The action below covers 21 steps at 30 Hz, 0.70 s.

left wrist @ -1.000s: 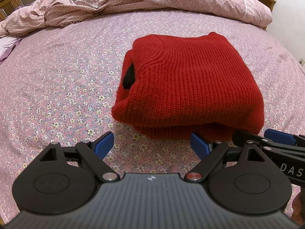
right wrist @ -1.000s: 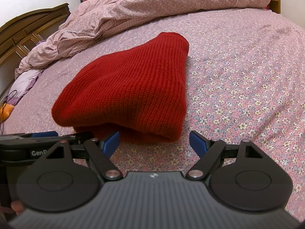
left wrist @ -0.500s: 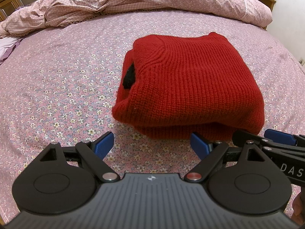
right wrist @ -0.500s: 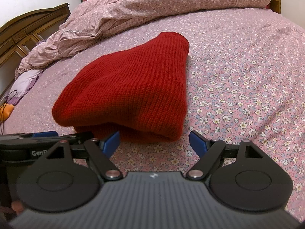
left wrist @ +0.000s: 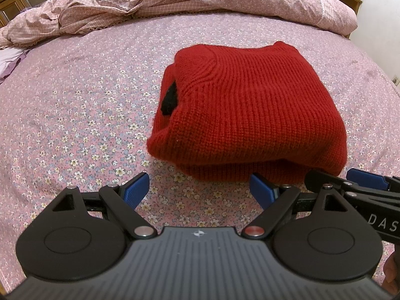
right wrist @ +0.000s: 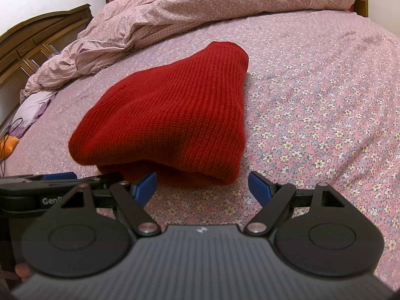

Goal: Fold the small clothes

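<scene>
A red knitted sweater [left wrist: 247, 110] lies folded into a thick block on the flowered bedsheet [left wrist: 75, 115]; a black label shows at its collar opening. It also shows in the right wrist view [right wrist: 170, 122]. My left gripper [left wrist: 200, 191] is open and empty, just short of the sweater's near edge. My right gripper [right wrist: 203, 187] is open and empty, also just short of that edge. Each gripper shows at the side of the other's view, the right one [left wrist: 362, 190] beside the left, the left one [right wrist: 57, 182] beside the right.
A crumpled pink duvet [left wrist: 175, 2] lies across the far side of the bed. A dark wooden headboard [right wrist: 30, 47] stands at the left. Purple cloth [right wrist: 32, 107] and an orange object [right wrist: 8, 145] lie at the bed's left edge.
</scene>
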Available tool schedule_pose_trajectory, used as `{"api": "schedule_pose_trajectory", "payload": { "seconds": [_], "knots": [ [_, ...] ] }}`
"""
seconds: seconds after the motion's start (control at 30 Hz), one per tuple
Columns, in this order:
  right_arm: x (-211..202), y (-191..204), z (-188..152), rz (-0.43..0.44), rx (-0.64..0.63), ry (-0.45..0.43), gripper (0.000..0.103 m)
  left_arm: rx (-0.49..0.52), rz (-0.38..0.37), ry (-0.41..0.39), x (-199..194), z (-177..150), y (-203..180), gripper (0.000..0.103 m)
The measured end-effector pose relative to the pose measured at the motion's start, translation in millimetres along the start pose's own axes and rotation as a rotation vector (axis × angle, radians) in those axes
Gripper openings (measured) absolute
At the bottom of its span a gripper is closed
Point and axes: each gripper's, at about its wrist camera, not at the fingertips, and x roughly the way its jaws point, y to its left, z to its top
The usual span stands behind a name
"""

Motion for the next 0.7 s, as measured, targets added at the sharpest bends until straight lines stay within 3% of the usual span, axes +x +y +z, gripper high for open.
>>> {"api": "schedule_pose_trajectory", "payload": {
  "seconds": [0.7],
  "knots": [
    [0.6, -0.9, 0.3, 0.0, 0.001, 0.0, 0.081, 0.016, 0.002, -0.002, -1.1, -0.5, -2.4, 0.09]
  ]
}}
